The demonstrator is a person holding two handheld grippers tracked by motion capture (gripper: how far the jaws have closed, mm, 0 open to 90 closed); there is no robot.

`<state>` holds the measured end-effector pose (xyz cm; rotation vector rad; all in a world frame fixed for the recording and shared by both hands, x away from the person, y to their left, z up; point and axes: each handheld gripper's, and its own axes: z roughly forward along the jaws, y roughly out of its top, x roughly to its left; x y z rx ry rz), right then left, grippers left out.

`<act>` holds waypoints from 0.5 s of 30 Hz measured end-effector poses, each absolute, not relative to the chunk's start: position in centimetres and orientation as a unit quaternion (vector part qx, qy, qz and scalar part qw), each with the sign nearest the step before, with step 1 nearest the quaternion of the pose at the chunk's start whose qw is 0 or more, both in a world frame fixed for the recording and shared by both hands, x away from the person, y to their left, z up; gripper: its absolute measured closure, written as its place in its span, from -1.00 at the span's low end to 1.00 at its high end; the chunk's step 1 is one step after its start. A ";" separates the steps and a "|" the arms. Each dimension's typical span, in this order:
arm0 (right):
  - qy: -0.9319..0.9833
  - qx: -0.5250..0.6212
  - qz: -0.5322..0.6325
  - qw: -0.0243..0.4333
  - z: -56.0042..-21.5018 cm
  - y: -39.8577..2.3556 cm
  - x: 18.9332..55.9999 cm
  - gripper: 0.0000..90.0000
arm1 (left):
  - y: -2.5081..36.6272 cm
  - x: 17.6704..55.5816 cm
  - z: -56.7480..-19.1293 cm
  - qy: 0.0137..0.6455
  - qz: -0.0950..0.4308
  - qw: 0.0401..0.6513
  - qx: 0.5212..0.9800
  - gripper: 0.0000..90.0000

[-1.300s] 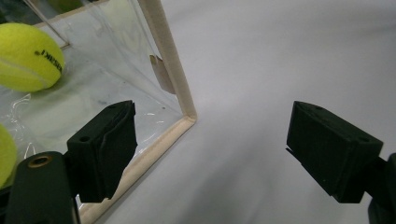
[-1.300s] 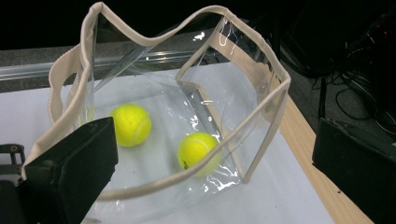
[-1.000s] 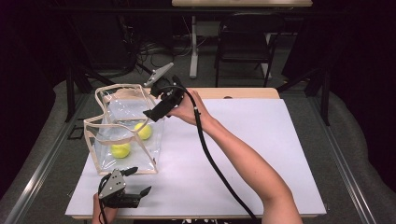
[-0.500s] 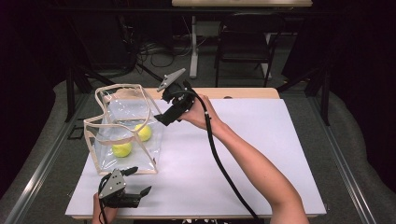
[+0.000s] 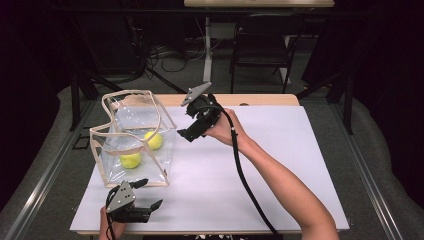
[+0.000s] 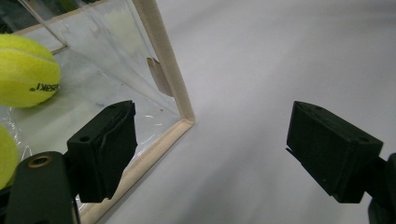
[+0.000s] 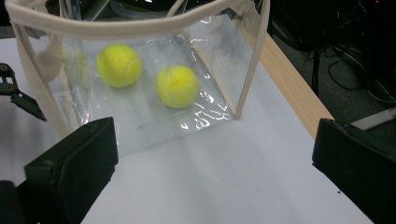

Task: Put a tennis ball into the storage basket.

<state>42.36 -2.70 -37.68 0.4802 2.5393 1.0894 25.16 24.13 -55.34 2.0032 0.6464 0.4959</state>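
Note:
A clear plastic bag [image 5: 125, 117] with beige trim stands open-topped on the left of the white table [image 5: 280, 160]. Two yellow tennis balls [image 5: 153, 140] [image 5: 130, 160] lie inside it on its floor. My right gripper [image 5: 187, 134] hangs above the table just right of the bag, open and empty, its jaws pointing down-left at the bag [image 7: 140, 116] and the balls [image 7: 119, 65] [image 7: 177, 86]. My left gripper [image 5: 150, 193] rests near the front edge below the bag, open with nothing between its jaws, beside the bag's bottom corner [image 6: 184, 122]. One ball [image 6: 25, 70] shows through the plastic.
A wooden table edge [image 5: 260, 100] runs along the far side of the white sheet. Beyond it stand a black chair [image 5: 260, 50] and floor cables [image 5: 165, 55]. Metal rails [image 5: 45, 175] flank the table. The right gripper's cable [image 5: 245, 175] trails along the forearm.
My right gripper has pulled away from the bag's upper right rim, moving right and slightly up. The left gripper, bag and balls have not moved.

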 end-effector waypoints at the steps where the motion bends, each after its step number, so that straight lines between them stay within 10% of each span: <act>1: 0.893 0.168 0.381 0.169 -37.8 -2.9 42.3 -1.00 | 24.1 25.2 -55.3 0.264 0.202 0.470 0.817 -0.65; 15: 0.896 0.181 0.369 0.169 -39.6 -5.5 41.3 -1.00 | 24.1 25.2 -55.3 0.264 0.201 0.471 0.817 -0.65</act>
